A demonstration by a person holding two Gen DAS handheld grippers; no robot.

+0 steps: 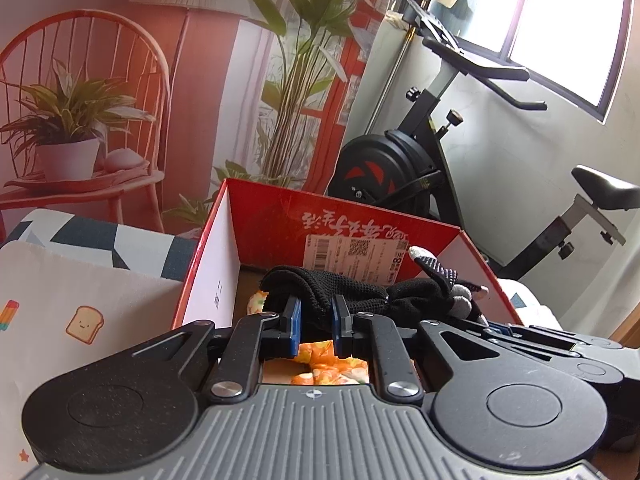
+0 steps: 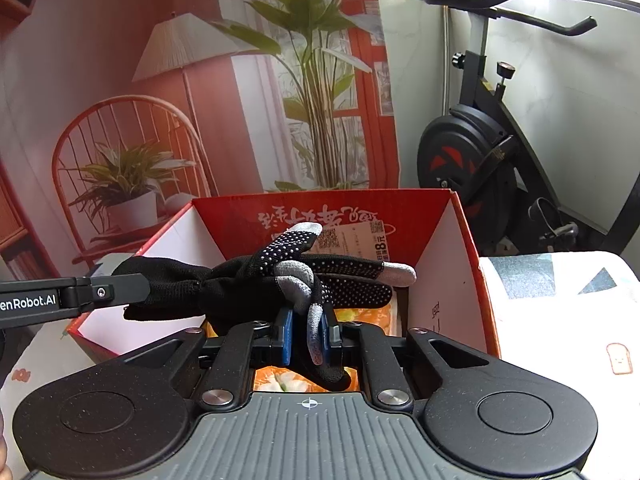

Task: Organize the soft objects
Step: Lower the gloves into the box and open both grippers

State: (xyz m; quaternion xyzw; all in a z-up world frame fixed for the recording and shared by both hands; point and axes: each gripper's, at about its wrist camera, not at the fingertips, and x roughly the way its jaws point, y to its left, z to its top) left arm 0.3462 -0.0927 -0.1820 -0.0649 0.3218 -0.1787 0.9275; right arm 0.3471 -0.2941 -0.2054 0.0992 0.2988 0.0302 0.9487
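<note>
A pair of black gloves (image 1: 360, 296) with white dots and grey fingertips hangs stretched between my two grippers above an open red cardboard box (image 1: 280, 216). My left gripper (image 1: 316, 322) is shut on the cuff end of the gloves. My right gripper (image 2: 307, 330) is shut on the glove fingers (image 2: 316, 332); the gloves (image 2: 256, 284) run left to the left gripper's arm (image 2: 72, 298). The red box (image 2: 460, 248) lies right under them. An orange patterned cloth (image 1: 320, 364) lies in the box bottom, also in the right wrist view (image 2: 296, 380).
The box stands on a surface with a white toast-print cloth (image 1: 80, 312) and a blue-white patterned cover (image 1: 100, 240). A black exercise bike (image 1: 420, 160) stands behind on the right. A printed backdrop with chair and plants (image 2: 160, 140) hangs behind.
</note>
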